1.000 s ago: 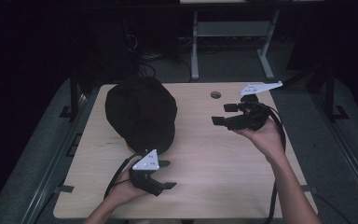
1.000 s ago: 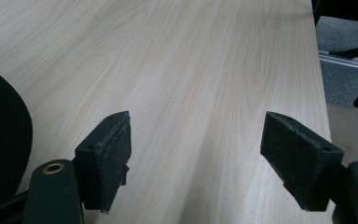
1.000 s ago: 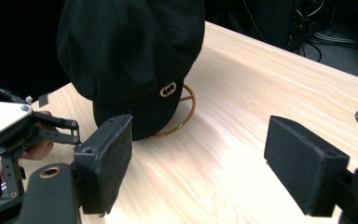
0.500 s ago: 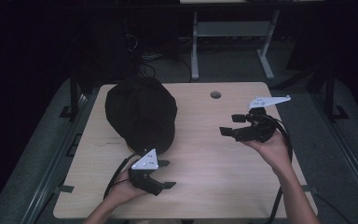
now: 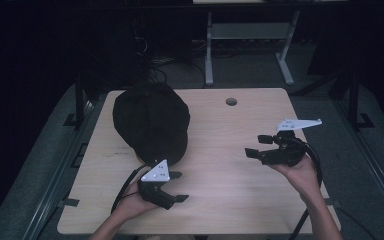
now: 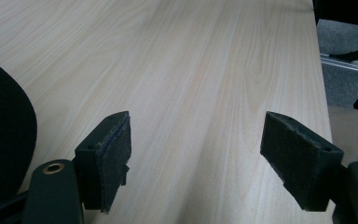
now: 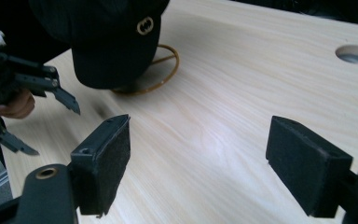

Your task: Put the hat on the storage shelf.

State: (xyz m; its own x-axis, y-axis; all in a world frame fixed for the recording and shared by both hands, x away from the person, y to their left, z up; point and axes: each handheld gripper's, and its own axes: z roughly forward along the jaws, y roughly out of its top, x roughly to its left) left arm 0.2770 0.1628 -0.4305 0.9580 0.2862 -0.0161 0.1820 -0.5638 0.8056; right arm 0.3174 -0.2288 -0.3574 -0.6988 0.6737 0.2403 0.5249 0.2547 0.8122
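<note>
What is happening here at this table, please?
A person sits at a wooden table and holds a two-jaw gripper in each hand. A black cap lies at the table's left side, with a brown ring partly under it. The left gripper hovers just beside the cap's near edge, jaws open and empty. The right gripper is held above the right part of the table, pointing toward the cap, also open and empty. Neither one touches the cap.
</note>
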